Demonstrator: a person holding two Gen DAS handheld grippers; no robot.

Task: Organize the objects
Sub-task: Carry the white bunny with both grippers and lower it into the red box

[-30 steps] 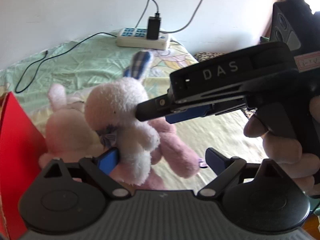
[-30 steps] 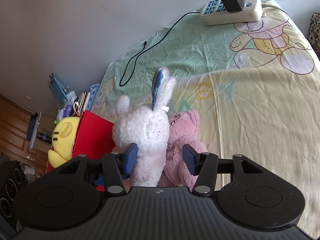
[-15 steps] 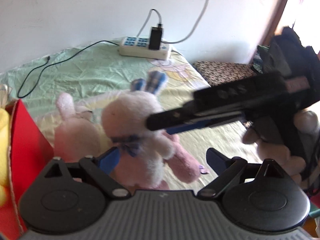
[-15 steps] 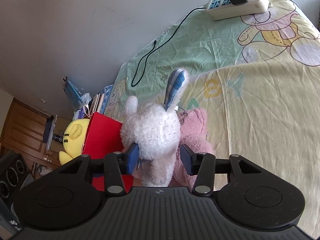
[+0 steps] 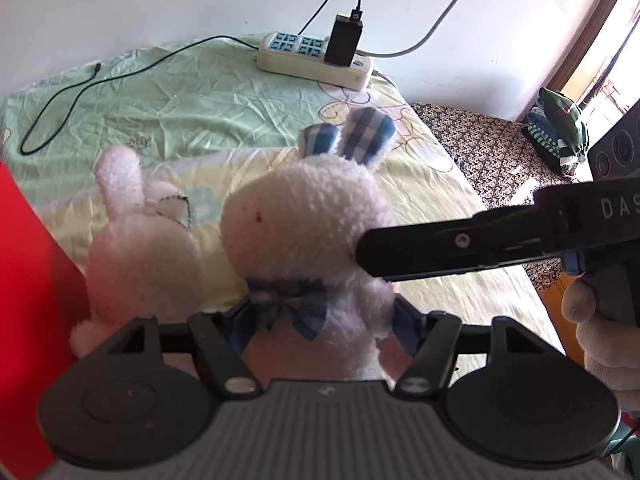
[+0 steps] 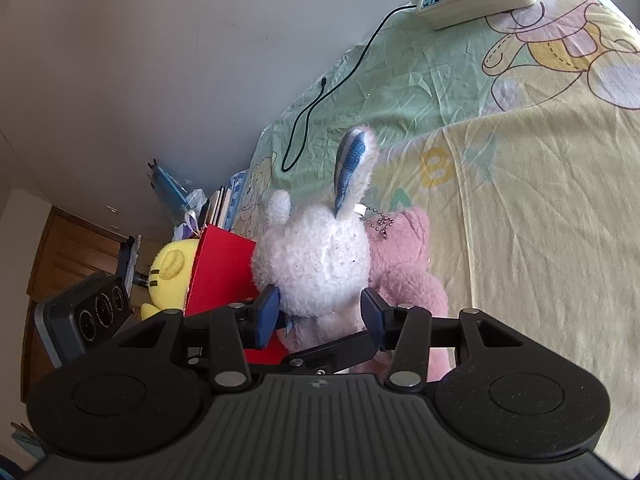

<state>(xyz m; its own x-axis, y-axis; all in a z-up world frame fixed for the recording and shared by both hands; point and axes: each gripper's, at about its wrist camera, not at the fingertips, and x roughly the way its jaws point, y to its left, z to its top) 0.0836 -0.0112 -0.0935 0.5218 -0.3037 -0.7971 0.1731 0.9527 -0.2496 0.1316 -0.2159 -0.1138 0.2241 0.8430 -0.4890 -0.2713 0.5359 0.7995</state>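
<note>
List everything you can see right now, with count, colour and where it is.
White rabbit plush: one, white, blue plaid ears and bow, between both grippers.
Pink plush: one, pink, on bed, touching the rabbit.
Pale pink rabbit: one, beside red box.
Red box: one, bed's edge.
Yellow plush: one, behind box.
Power strip: one, white, by wall.
Black cable: one, on bedsheet.
Left gripper: around rabbit's body.
Right gripper: around rabbit's head.

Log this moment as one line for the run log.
right gripper: shut on white bunny | left gripper: around bunny's body, grip unclear | pink plush: on bed | red box: beside
</note>
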